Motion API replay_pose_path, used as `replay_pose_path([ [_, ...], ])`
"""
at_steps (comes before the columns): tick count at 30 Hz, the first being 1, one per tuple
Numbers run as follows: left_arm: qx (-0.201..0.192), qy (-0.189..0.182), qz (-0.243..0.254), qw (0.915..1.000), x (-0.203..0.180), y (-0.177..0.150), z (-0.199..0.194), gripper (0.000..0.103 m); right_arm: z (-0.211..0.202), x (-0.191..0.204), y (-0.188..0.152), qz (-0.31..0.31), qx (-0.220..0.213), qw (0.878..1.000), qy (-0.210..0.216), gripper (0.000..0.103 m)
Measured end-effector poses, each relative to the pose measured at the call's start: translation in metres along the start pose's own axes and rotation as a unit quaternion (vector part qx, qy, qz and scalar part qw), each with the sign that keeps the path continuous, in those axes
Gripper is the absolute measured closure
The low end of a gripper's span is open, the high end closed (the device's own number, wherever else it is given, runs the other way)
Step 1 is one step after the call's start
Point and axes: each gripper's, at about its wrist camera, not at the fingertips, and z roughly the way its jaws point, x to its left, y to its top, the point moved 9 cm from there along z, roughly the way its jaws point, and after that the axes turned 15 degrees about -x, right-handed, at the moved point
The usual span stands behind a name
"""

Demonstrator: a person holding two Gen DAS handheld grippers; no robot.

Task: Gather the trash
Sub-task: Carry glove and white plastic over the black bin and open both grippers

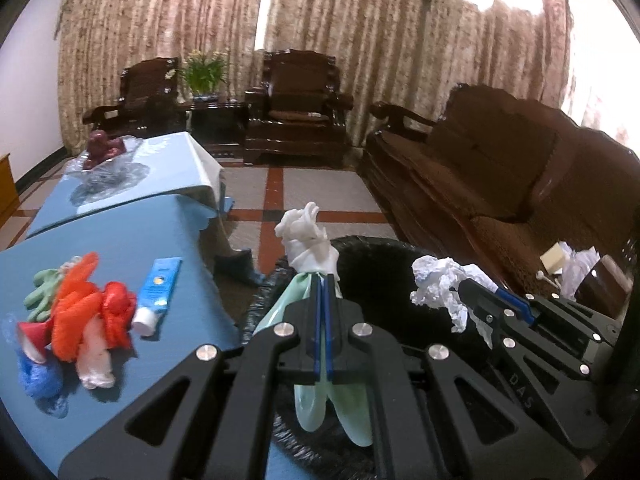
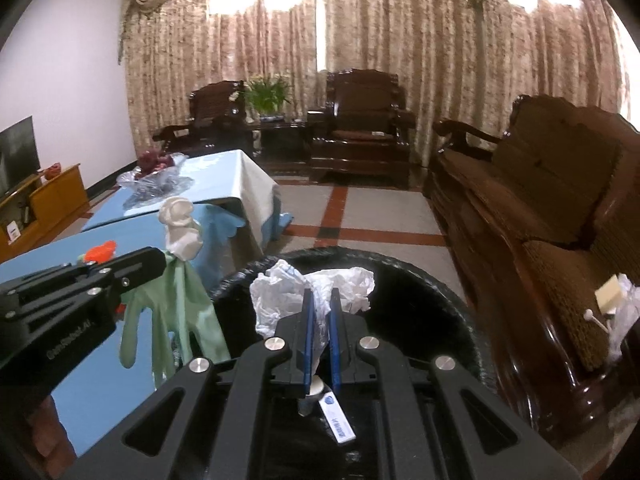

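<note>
Left tool (image 1: 325, 280) clamps a green-white glove (image 1: 310, 256), right tool (image 2: 322, 300) crumpled paper (image 2: 288, 292), above the bin (image 2: 440, 280); gloves (image 1: 80, 304) and tube (image 1: 158, 292) remain lower left on the table (image 1: 168, 224).

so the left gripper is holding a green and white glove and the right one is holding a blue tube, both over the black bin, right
Not quite. The right gripper is shut on crumpled white paper, not a blue tube, as the right wrist view shows. The blue tube lies on the blue table. The left gripper does hold the green and white glove by the black bin.
</note>
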Motion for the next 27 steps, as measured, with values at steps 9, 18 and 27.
replay_pose_path([
  [9, 0.027, -0.022, 0.007, 0.9994, -0.005, -0.015, 0.023, 0.094, 0.011, -0.015, -0.023, 0.009, 0.029, 0.999, -0.015, 0.087],
  [18, -0.013, 0.026, 0.016, 0.9995, 0.034, 0.007, -0.001, 0.036, 0.006, -0.007, -0.019, 0.007, 0.009, 1.0, -0.028, 0.02],
  [27, -0.038, 0.098, 0.006, 0.9944, 0.1, 0.02, -0.043, 0.02, 0.008, 0.031, -0.004, 0.0, -0.005, 1.0, -0.007, 0.006],
])
